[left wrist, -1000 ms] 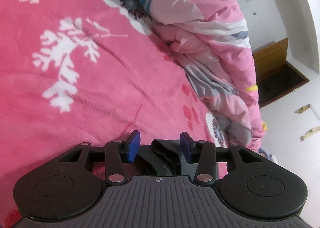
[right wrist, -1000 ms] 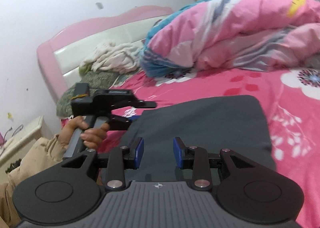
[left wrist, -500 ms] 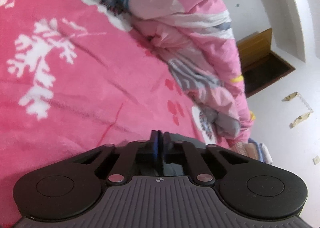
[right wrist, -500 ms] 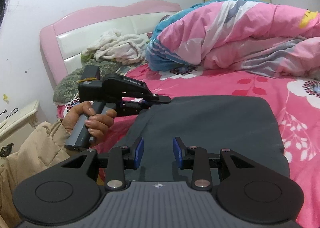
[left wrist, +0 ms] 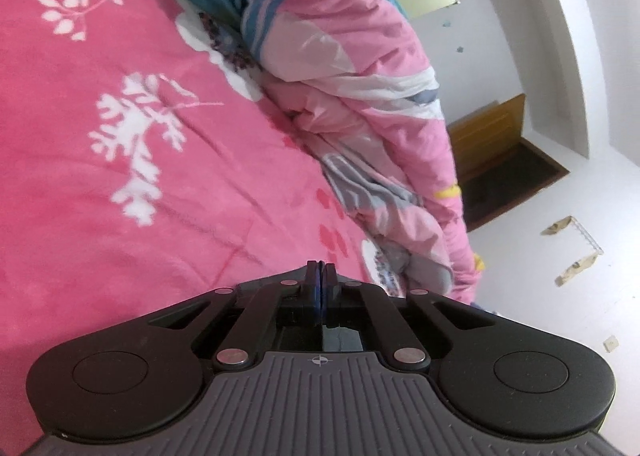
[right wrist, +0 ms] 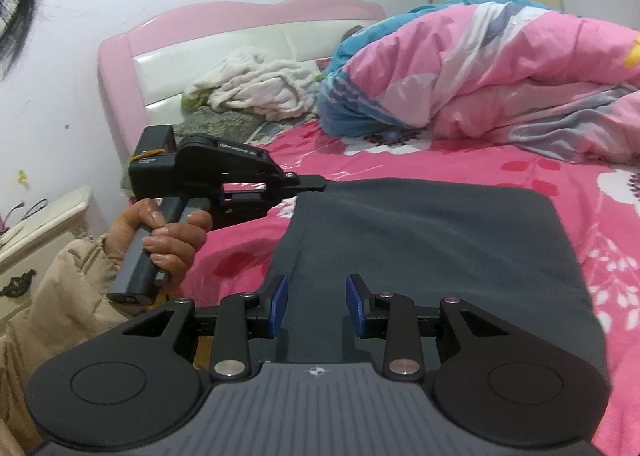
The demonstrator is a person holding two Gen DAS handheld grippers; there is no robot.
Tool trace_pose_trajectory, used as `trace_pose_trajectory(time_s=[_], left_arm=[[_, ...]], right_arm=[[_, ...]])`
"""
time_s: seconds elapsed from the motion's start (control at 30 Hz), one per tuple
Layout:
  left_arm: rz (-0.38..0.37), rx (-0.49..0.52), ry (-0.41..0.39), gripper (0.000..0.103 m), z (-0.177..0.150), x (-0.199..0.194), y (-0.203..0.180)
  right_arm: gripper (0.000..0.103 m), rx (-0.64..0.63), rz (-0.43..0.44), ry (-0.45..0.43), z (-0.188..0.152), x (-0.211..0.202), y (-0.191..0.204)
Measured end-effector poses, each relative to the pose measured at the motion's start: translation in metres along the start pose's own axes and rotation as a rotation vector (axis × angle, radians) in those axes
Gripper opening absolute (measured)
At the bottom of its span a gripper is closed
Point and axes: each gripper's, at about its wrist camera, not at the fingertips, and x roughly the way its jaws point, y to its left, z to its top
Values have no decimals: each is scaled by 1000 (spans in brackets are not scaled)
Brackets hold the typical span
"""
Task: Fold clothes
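A dark grey garment [right wrist: 440, 248] lies flat on the pink floral bed sheet [left wrist: 120, 176]. Seen in the right wrist view, my left gripper [right wrist: 320, 187] is held by a hand [right wrist: 168, 232] at the garment's far left corner, shut on that corner and raising it slightly. In its own view the left gripper [left wrist: 320, 276] has its blue pads pressed together, with a sliver of dark cloth [left wrist: 340, 336] behind them. My right gripper [right wrist: 316, 304] stands open over the garment's near edge, its pads apart and not pressing the cloth.
A bunched pink and blue quilt [right wrist: 480, 68] fills the far side of the bed. White towels [right wrist: 256, 84] lie against the pink headboard [right wrist: 240, 28]. A cream nightstand [right wrist: 40, 224] stands at the left. The person's beige sleeve [right wrist: 60, 296] is near the left edge.
The left jaws closed from open onto the garment's corner, then the left gripper shifted sideways with it. The right gripper stayed open and drifted slightly along the garment's near edge.
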Motion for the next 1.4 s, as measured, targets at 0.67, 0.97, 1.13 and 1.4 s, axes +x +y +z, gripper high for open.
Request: trace_pose_trajectory(time_s=[0.67,0.97,1.13,1.4], left_arm=[[28,23,-9,0,-1,-8,7],[226,162,19,0,-9,-2,4],[257,135,9,7,-7,-5,10],[146,207,-223,8,-9,-41,-24]], right_arm=[[1,-181,-27,67,5,44,52],[4,-149,7,132,-10,65,46],[11,-125,22,124,-21,67,45],[29,-131,69,58,-32,37,52]])
